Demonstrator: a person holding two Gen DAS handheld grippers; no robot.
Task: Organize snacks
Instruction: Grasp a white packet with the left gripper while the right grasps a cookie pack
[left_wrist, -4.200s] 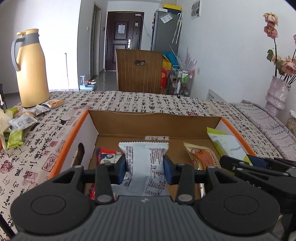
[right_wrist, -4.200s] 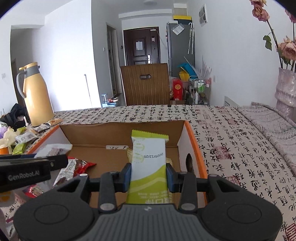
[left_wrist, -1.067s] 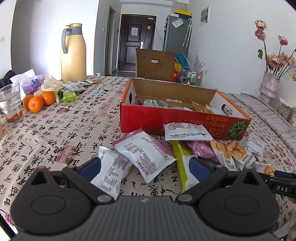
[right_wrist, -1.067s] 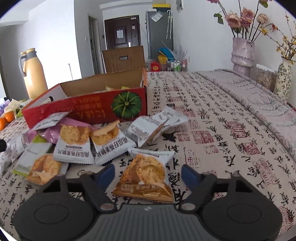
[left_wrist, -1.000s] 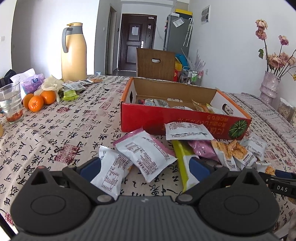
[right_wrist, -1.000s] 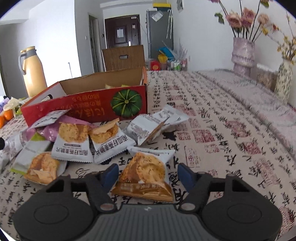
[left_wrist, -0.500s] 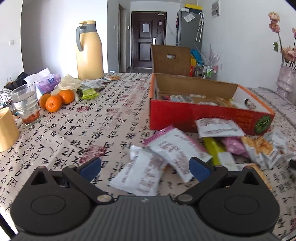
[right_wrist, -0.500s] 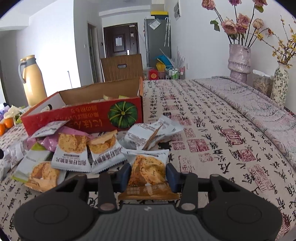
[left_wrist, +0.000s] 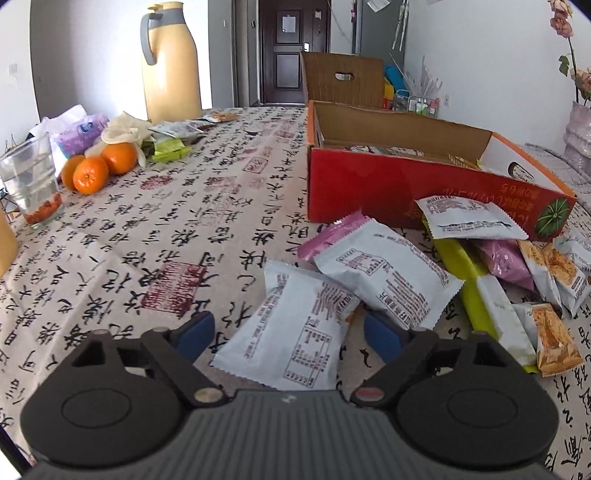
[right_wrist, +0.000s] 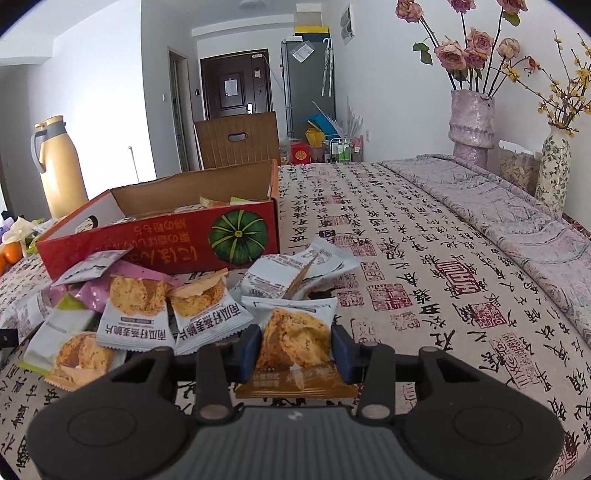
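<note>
White snack packet (left_wrist: 295, 328) lies between my spread left gripper (left_wrist: 286, 332) pads, long axis running away from me; right gripper (right_wrist: 295, 349) clamps the biscuit packet (right_wrist: 295, 343) near the red box (right_wrist: 166, 243).

A white foil snack packet (left_wrist: 291, 332) lies flat on the near tablecloth, its far corner tucked under a second white packet with a pink end (left_wrist: 376, 269). Right of them sprawls a loose pile of biscuit-print packets (right_wrist: 138, 314), one orange-based packet (right_wrist: 295, 345) nearest. Behind, the open red cardboard box with a green pumpkin print (right_wrist: 162, 243) holds more snacks.
</note>
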